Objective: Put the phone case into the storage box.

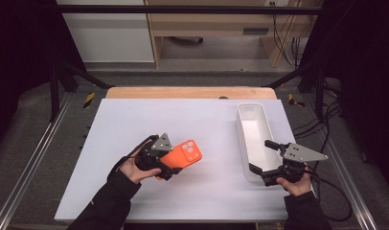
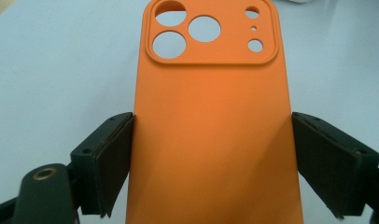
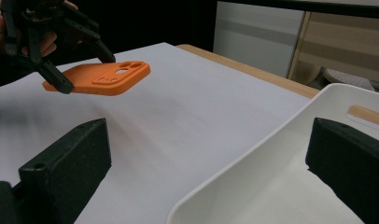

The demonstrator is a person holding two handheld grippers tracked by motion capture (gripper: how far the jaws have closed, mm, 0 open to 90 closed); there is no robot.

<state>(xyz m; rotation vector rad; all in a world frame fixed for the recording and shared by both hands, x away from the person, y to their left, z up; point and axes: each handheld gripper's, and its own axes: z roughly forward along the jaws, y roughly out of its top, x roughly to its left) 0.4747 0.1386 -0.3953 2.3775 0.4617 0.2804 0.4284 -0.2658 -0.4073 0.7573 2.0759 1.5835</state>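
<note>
An orange phone case (image 1: 185,154) with round camera cut-outs hangs a little above the white table (image 1: 207,120), left of centre. My left gripper (image 1: 169,160) is shut on it, and its black pads (image 2: 114,163) press the case's (image 2: 211,93) two long edges. The right gripper view shows the case (image 3: 103,77) level in the air, held by the left gripper (image 3: 85,72). My right gripper (image 1: 261,155) stands open at the near end of the long white bin (image 1: 245,139). One jaw is over the table and the other inside the bin (image 3: 253,168), with nothing gripped.
The bin runs front to back along the table's right side and looks empty. A wooden edge (image 1: 188,92) shows at the table's far side. Metal rails (image 1: 34,158) and cables (image 1: 326,124) flank the table.
</note>
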